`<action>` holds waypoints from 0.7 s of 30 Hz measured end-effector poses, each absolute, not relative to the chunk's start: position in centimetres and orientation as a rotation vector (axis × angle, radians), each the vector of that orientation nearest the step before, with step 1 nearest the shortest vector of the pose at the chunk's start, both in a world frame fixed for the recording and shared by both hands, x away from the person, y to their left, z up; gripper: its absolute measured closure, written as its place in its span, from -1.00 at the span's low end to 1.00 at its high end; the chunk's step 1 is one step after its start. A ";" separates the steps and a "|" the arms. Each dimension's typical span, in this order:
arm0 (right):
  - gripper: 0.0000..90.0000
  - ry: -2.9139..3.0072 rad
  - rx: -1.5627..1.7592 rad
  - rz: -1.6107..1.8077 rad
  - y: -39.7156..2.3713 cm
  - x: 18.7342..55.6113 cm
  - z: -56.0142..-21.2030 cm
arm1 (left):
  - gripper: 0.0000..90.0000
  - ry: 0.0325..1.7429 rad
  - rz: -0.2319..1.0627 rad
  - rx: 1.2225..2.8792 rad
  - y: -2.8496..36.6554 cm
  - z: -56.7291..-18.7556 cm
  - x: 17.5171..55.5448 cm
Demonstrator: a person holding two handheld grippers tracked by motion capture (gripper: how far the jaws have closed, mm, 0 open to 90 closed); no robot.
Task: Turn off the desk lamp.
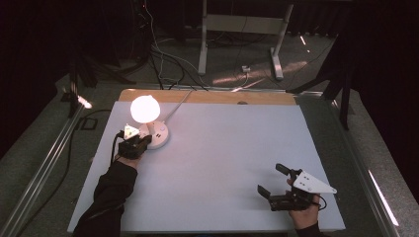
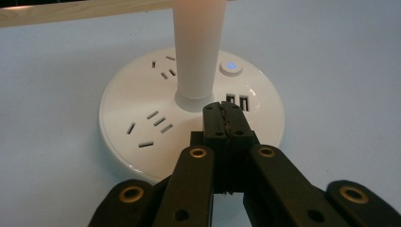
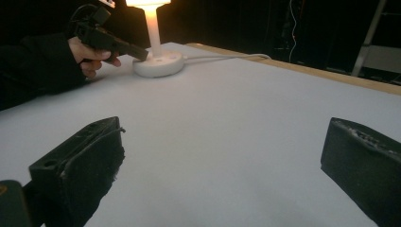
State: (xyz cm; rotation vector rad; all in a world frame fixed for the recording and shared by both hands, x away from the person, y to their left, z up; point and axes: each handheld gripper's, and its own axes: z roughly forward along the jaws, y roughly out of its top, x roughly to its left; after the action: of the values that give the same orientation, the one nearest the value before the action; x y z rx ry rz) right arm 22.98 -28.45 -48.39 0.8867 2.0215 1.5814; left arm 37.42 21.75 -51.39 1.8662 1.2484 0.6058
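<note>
Lit lamp [image 1: 145,109] w/ left gripper [image 1: 143,141] at base, right gripper [image 1: 271,180] well apart.

The high view looks forward and down over the whole table [image 1: 212,163]. The left gripper view sits very close above the lamp [image 2: 189,118] base at far left. The right gripper view looks low across the table from the near right corner toward that lamp, which all three views share.

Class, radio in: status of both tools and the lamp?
Left tool shut, tips over lamp base. Right tool open, empty, apart. Lamp lit. Nothing in the way.
</note>
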 end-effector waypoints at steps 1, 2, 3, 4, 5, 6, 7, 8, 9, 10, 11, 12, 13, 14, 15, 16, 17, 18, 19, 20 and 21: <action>-1.00 2.024 0.891 1.583 -28.5 23.1 -48.4 | 1.00 1.244 0.603 1.862 21.8 -51.4 37.4; -1.00 2.024 0.892 1.581 -28.5 23.1 -48.4 | 1.00 1.237 0.600 1.861 21.8 -51.4 37.3; -1.00 2.022 0.894 1.584 -28.5 23.1 -48.4 | 1.00 1.238 0.601 1.859 21.8 -51.3 37.3; -1.00 2.020 0.895 1.585 -28.5 23.1 -48.4 | 1.00 1.233 0.586 1.826 21.9 -50.8 37.3; -1.00 2.020 0.899 1.583 -28.5 23.1 -48.4 | 1.00 1.233 0.597 1.822 21.8 -50.5 37.3; -1.00 2.021 0.900 1.582 -28.5 23.1 -48.4 | 1.00 1.229 0.592 1.824 21.8 -50.3 37.3; -1.00 2.021 0.900 1.583 -28.5 23.1 -48.4 | 1.00 1.227 0.587 1.824 21.7 -50.1 37.3; -1.00 2.021 0.899 1.582 -28.5 23.1 -48.4 | 1.00 1.227 0.587 1.824 21.7 -50.1 37.3; -1.00 2.019 0.896 1.583 -28.5 23.1 -48.4 | 1.00 1.222 0.595 1.837 21.6 -50.1 37.4; -1.00 2.018 0.892 1.586 -28.5 23.0 -48.4 | 1.00 1.222 0.588 1.845 21.5 -50.1 37.4; -1.00 2.017 0.892 1.586 -28.5 23.0 -48.4 | 1.00 1.232 0.590 1.854 21.4 -50.4 37.4; -1.00 2.017 0.893 1.585 -28.5 23.0 -48.4 | 1.00 1.232 0.590 1.854 21.4 -50.4 37.4; -1.00 2.017 0.893 1.585 -28.5 23.0 -48.4 | 1.00 1.234 0.577 1.849 21.5 -50.6 37.5; -1.00 2.018 0.896 1.586 -28.6 23.1 -48.4 | 1.00 1.242 0.579 1.853 21.5 -50.9 37.5; -1.00 2.017 0.896 1.586 -28.6 23.0 -48.4 | 1.00 1.243 0.576 1.858 21.5 -51.1 37.5; -1.00 2.017 0.896 1.587 -28.6 23.1 -48.4 | 1.00 1.243 0.576 1.858 21.5 -51.1 37.5; -1.00 2.018 0.896 1.586 -28.6 23.1 -48.4 | 1.00 1.243 0.576 1.860 21.5 -51.2 37.5; -1.00 2.018 0.896 1.585 -28.6 23.1 -48.4 | 1.00 1.247 0.577 1.856 21.5 -51.3 37.5; -1.00 2.018 0.896 1.585 -28.6 23.1 -48.4 | 1.00 1.248 0.576 1.855 21.5 -51.2 37.5; -1.00 2.019 0.895 1.586 -28.6 23.1 -48.4 | 1.00 1.240 0.574 1.862 21.5 -51.2 37.5; -1.00 2.018 0.895 1.586 -28.6 23.1 -48.4 | 1.00 1.236 0.579 1.869 21.5 -51.2 37.5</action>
State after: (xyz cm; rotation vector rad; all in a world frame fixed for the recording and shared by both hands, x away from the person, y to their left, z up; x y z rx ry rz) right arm 23.05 -28.59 -48.38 0.8946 2.0181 1.5858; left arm 37.47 21.46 -51.19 1.8690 1.2364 0.5789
